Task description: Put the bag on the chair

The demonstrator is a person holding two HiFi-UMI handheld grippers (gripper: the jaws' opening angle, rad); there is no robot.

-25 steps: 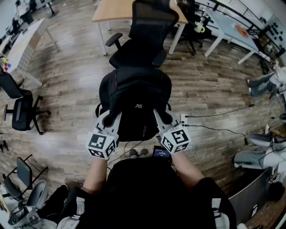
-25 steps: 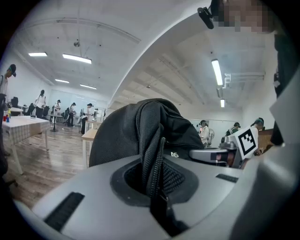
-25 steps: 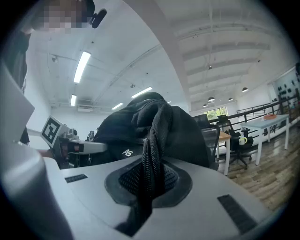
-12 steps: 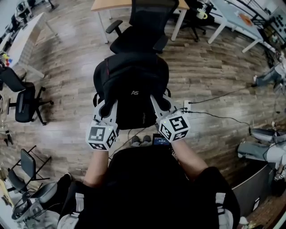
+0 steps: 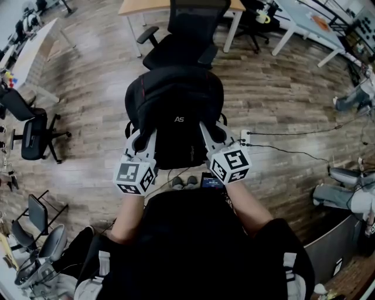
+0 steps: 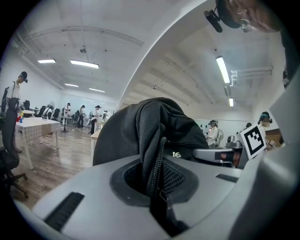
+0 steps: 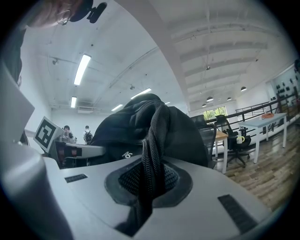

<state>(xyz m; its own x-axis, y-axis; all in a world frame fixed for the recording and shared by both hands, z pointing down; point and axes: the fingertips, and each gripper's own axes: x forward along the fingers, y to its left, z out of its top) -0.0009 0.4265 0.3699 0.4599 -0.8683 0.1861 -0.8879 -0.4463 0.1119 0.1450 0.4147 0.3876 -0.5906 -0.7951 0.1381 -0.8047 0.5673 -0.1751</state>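
Note:
A black backpack [image 5: 176, 111] hangs in the air in front of me, held from both sides. My left gripper [image 5: 138, 143] is shut on its left shoulder strap [image 6: 152, 154]. My right gripper [image 5: 214, 136] is shut on the right strap [image 7: 152, 150]. The black office chair [image 5: 176, 50] stands just beyond the bag, its seat facing me, partly hidden by the bag. Each gripper view shows a strap pinched between the jaws, with the bag's body [image 6: 140, 131] bulging above.
A wooden desk [image 5: 140, 7] stands behind the chair. More black chairs [image 5: 32, 137] stand at the left, white tables [image 5: 304, 32] at the upper right. Cables and a power strip [image 5: 245, 137] lie on the wood floor to the right. Other people stand far off.
The bag and both grippers have shifted slightly forward and up toward the chair, then held nearly still. Both grips are unchanged.

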